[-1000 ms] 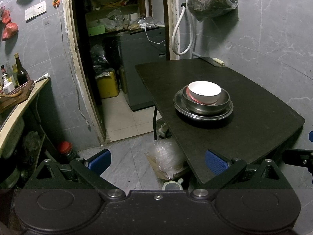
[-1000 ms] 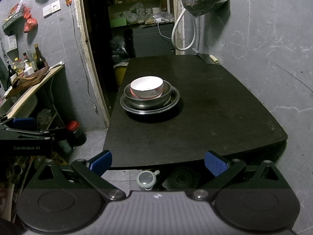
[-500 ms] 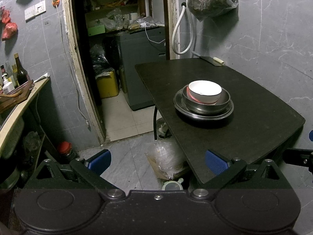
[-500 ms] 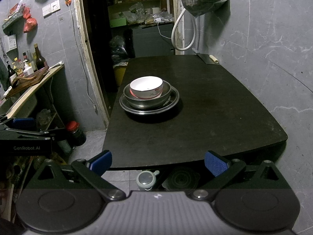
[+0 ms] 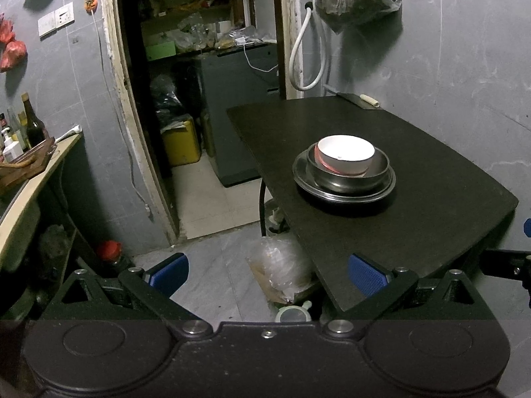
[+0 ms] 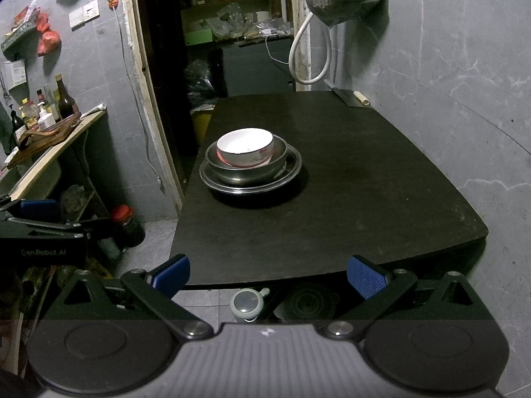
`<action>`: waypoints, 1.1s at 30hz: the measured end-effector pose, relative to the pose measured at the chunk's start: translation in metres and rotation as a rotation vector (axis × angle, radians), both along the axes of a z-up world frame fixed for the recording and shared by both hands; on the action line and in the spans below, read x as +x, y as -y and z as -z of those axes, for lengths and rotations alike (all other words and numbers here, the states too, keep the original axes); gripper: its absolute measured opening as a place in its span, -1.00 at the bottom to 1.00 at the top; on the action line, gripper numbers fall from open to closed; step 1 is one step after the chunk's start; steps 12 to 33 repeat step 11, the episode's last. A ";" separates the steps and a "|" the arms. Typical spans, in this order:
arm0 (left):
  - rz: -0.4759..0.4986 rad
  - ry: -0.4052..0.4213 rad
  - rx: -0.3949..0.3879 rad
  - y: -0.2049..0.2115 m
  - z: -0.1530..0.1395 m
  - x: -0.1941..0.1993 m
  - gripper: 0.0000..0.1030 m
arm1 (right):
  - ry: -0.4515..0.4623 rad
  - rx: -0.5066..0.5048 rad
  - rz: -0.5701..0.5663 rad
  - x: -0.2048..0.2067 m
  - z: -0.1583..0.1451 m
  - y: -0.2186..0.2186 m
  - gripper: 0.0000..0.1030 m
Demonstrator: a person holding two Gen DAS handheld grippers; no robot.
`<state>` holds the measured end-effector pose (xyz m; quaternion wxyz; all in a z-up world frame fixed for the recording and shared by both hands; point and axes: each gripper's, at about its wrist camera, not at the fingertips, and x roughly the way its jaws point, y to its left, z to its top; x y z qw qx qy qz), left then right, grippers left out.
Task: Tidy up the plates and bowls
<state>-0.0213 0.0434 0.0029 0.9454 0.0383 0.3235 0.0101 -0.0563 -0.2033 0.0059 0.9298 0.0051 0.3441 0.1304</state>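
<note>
On the black table [image 6: 365,199] stands one stack: a white bowl [image 6: 245,147] with a pink foot sits inside a steel bowl [image 6: 247,170], which rests on a steel plate [image 6: 292,169]. The left wrist view shows the same white bowl [image 5: 345,156], steel bowl [image 5: 348,179] and steel plate [image 5: 345,194]. My left gripper [image 5: 267,270] hangs open over the floor, off the table's left front corner. My right gripper [image 6: 268,270] is open before the table's near edge. Both hold nothing and stay well short of the stack.
A cleaver [image 6: 348,98] lies at the table's far end by the wall. A doorway [image 5: 199,99] opens to a cluttered storeroom. A counter [image 6: 49,132] with bottles runs on the left. A plastic bag [image 5: 282,265], a kettle [image 6: 247,305] and a jar [image 6: 127,222] sit on the floor.
</note>
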 end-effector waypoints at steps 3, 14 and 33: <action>0.000 -0.001 0.001 -0.001 0.000 0.002 0.98 | -0.003 -0.001 0.003 0.001 0.001 0.000 1.00; 0.010 -0.004 0.004 0.000 -0.001 0.004 0.98 | -0.012 0.000 0.011 0.004 0.002 -0.002 1.00; 0.010 -0.004 0.004 0.000 -0.001 0.004 0.98 | -0.012 0.000 0.011 0.004 0.002 -0.002 1.00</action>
